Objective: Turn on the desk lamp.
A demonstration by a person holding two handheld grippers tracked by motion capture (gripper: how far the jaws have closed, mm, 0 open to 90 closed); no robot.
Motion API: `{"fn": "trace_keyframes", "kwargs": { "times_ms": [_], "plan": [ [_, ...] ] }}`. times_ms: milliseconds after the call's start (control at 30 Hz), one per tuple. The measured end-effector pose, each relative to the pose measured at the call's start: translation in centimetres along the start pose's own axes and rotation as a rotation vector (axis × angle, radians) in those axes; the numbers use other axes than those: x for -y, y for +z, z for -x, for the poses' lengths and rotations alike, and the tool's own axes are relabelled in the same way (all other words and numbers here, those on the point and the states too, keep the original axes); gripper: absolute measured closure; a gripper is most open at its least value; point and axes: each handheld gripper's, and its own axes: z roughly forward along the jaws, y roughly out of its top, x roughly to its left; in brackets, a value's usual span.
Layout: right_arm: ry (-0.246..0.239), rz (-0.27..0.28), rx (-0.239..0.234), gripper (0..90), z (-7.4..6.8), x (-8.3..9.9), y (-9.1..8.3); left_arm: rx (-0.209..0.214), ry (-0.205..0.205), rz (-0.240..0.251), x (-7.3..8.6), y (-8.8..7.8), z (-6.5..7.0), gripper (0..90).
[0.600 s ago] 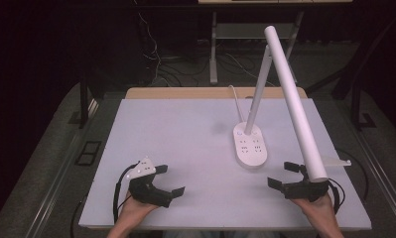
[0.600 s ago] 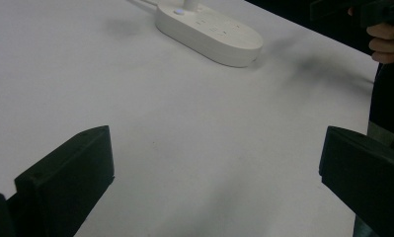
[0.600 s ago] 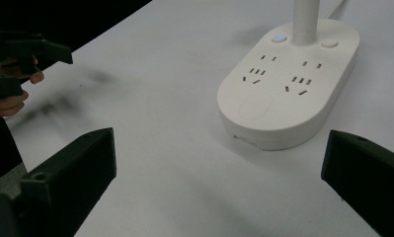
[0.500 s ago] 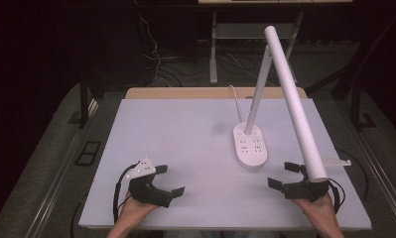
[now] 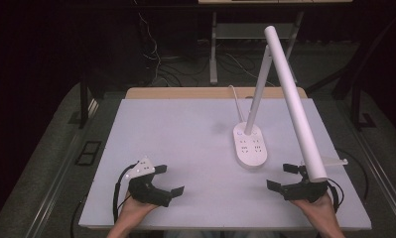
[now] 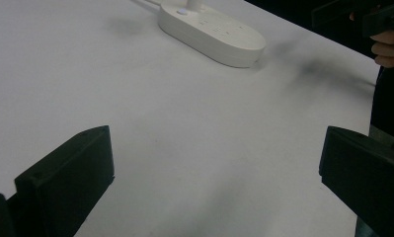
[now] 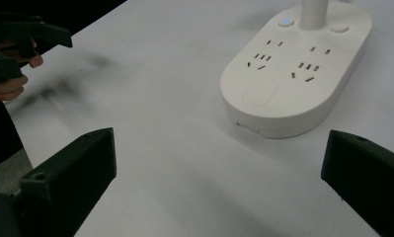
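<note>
A white desk lamp stands right of the table's centre, with an oval base (image 5: 250,147) that carries sockets and a long tube head (image 5: 295,104) slanting down toward the front right. My left gripper (image 5: 169,179) rests near the front left edge, open, with nothing between its jaws. My right gripper (image 5: 279,176) sits at the front right, partly under the lamp head's lower end, and is open and empty too. In the left gripper view the base (image 6: 214,32) lies far ahead. From the right gripper view the base (image 7: 293,74) is close, ahead and to the right.
The white table top (image 5: 185,134) has a wooden strip along its far edge (image 5: 185,92). The lamp's cord (image 5: 233,96) runs off the back. Dark floor, cables and a metal stand lie beyond. The other hand's gripper (image 7: 17,39) shows at the left in the right gripper view.
</note>
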Motion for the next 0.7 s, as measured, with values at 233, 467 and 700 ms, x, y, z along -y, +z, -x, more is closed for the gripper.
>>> {"fn": "trace_keyframes", "kwargs": {
  "times_ms": [233,467,700],
  "plan": [
    [0.001,-0.019,0.004,0.2,-0.07,0.07,0.02,-0.003,-0.001,-0.005,0.04,-0.03,0.01,0.0],
    [0.002,-0.04,-0.005,0.2,0.0,-0.03,-0.1,-0.006,0.006,-0.01,0.09,-0.13,-0.03,0.0],
    [0.001,-0.041,-0.008,0.2,0.12,-0.61,-0.67,-0.008,0.005,-0.011,0.11,-0.12,-0.02,0.0]
  ]
}}
